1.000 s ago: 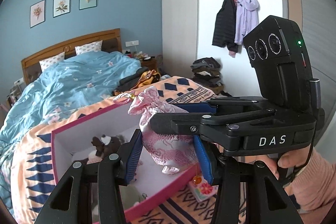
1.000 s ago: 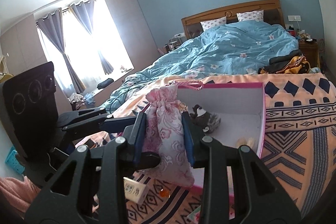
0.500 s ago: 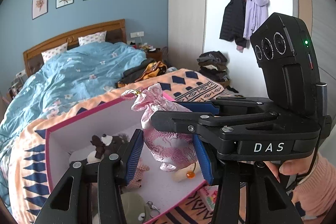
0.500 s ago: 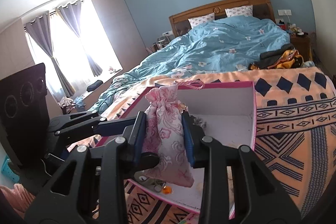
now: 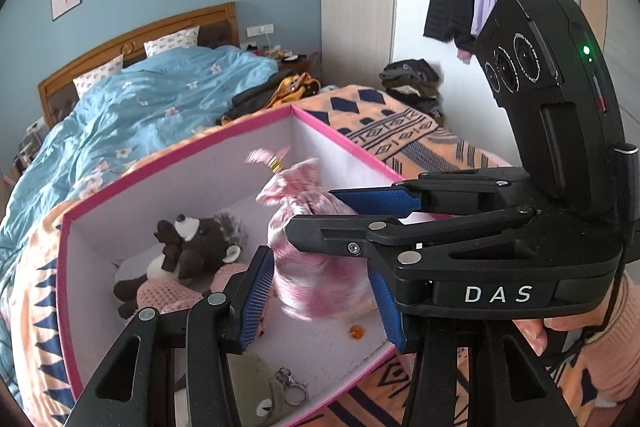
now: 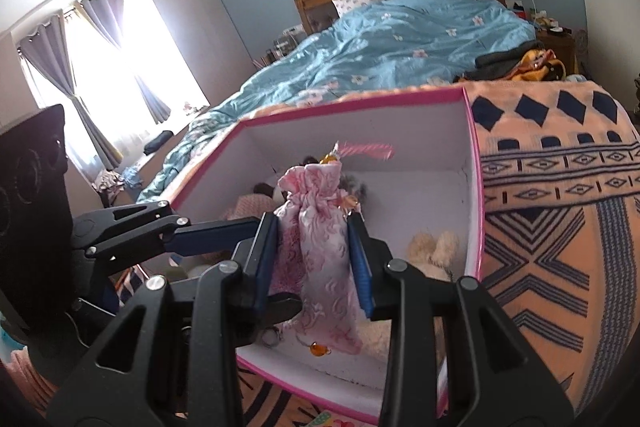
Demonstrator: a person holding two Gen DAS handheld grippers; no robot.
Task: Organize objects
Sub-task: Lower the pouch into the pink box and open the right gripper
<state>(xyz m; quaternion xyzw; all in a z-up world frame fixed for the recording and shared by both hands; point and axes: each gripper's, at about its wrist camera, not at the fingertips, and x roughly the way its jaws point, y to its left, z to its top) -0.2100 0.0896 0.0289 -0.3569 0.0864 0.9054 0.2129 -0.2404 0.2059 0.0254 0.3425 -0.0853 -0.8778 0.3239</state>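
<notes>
Pink drawstring pouch (image 6: 320, 247) hangs upright inside the mouth of the pink-rimmed box (image 6: 468, 115), long axis vertical, gathered neck up, bottom hem just above the box floor near the front wall. Box sits on the patterned orange blanket (image 6: 560, 227) at the foot of the bed.

Right gripper (image 6: 316, 259): jaws narrowed onto the pouch at mid-body, both blue pads pressed to the fabric. It carries the load.

Left gripper (image 5: 320, 291): jaws part-open, 1 pad on each side of the pouch's lower bulge; contact unclear, blur there.

In the box: brown plush toy (image 5: 192, 247) at the back-left corner, a cream fluffy toy (image 6: 432, 251) by the right wall, an amber bead (image 5: 355, 331) on the floor.

Judgement: pouch lies straight down from the right claw's grip; the drop is short, and release needs only the right jaws to part. Clear floor under it looks enough.
</notes>
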